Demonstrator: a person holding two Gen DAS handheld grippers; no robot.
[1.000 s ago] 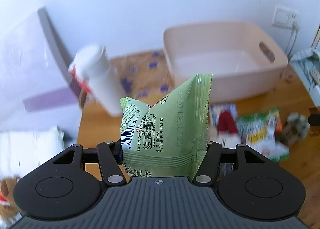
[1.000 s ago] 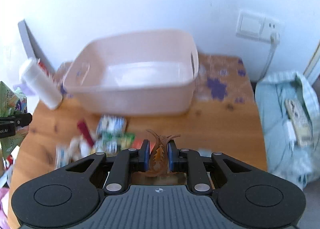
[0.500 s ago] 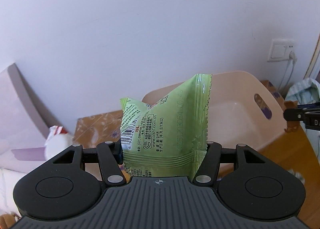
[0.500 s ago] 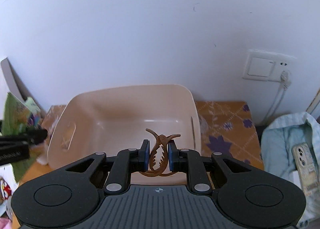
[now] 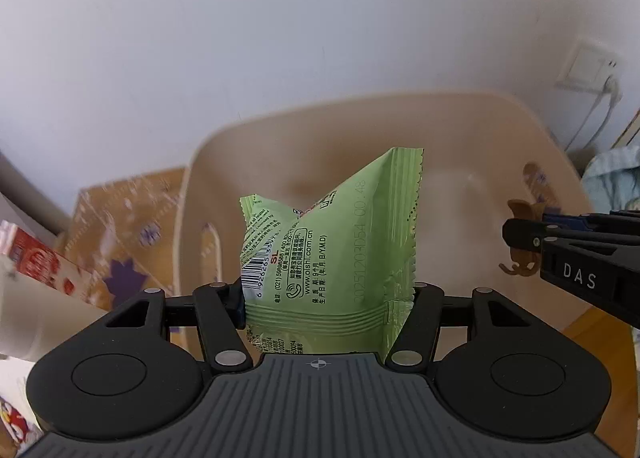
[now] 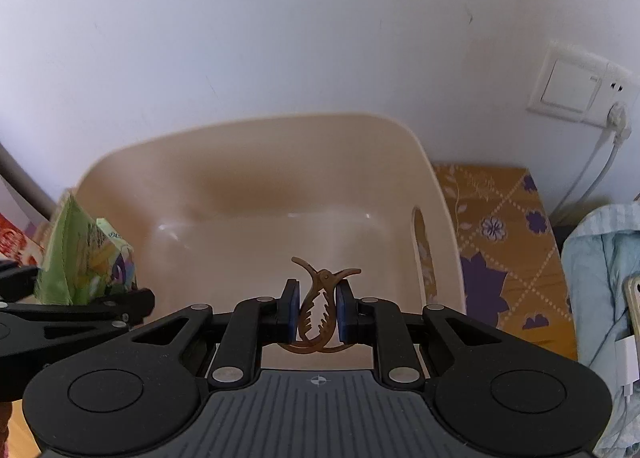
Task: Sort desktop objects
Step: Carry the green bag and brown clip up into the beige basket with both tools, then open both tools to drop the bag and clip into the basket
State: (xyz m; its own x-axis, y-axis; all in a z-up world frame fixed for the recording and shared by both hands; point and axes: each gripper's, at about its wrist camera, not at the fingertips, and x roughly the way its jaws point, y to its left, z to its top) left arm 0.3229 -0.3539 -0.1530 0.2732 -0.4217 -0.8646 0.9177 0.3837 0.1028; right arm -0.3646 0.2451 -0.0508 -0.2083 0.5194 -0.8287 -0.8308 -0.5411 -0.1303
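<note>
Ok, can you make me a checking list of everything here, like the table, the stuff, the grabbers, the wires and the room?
Surface: wooden table, with a yellow flowered mat beside the tub.
Job's things: beige tub, nothing seen inside; green snack packet; brown hair clip.
Clutter: red and white carton left of the tub; light blue cloth with a phone on it.
Grippers: left hand-held gripper clamps the packet over the tub; right hand-held gripper clamps the clip over the tub.
Cables: white cord plugged into the wall socket; white charger by the phone.
Surroundings: plain white wall.
</note>
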